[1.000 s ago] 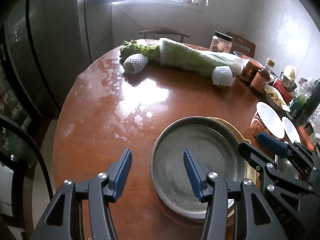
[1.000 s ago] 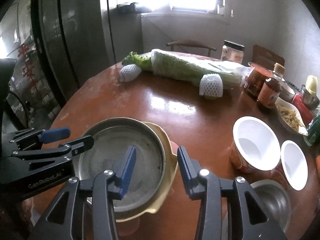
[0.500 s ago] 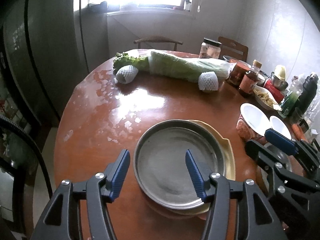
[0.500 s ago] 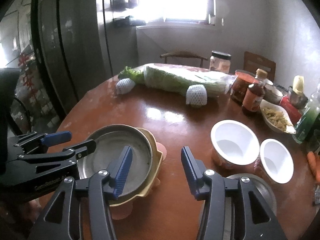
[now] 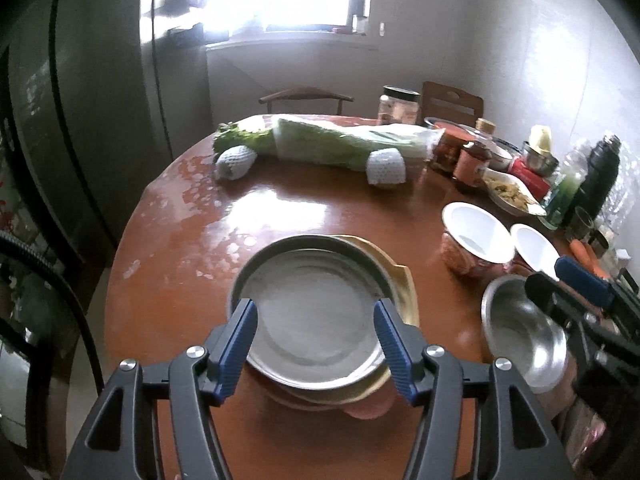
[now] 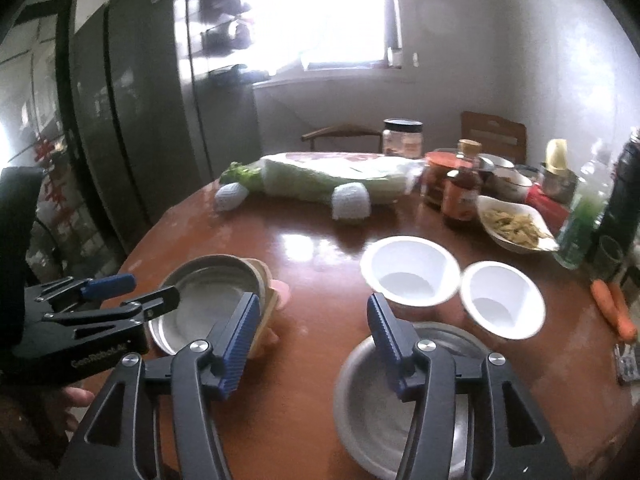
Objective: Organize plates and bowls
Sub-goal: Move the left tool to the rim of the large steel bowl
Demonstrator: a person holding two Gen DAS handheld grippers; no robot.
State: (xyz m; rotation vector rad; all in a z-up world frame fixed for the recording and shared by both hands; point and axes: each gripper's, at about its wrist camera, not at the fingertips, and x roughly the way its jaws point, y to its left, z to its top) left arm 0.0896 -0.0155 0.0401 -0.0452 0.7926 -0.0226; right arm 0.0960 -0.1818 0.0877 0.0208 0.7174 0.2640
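Two views: left wrist first, right wrist second.

Left wrist, left gripper [image 5: 316, 338]: jaws spread wide with nothing held, blue pads poised above the metal plate [image 5: 314, 312], one over each side of it.
Left wrist, plate stack: the metal plate sits on top of a yellow plate [image 5: 402, 280], with a pink piece showing beneath at the near edge; the stack rests on the brown round table [image 5: 192, 240].
Left wrist, bowls: a steel bowl [image 5: 524, 332] lies right of the stack, partly behind the right gripper [image 5: 560, 280]; two white-lined bowls [image 5: 478, 232] stand touching each other just beyond it.
Left wrist, far side: wrapped cabbage [image 5: 340, 144], jars and bottles along the table's right rim.

Right wrist, right gripper [image 6: 314, 344]: jaws wide apart, gripping nothing, hanging over bare table between the plate stack [image 6: 212, 296] and the steel bowl [image 6: 400, 396]; the right pad overlaps the bowl's rim.
Right wrist, left gripper [image 6: 136, 294]: open, over the stack's left part.
Right wrist, white-lined bowls [image 6: 412, 270]: side by side, just beyond the steel bowl.
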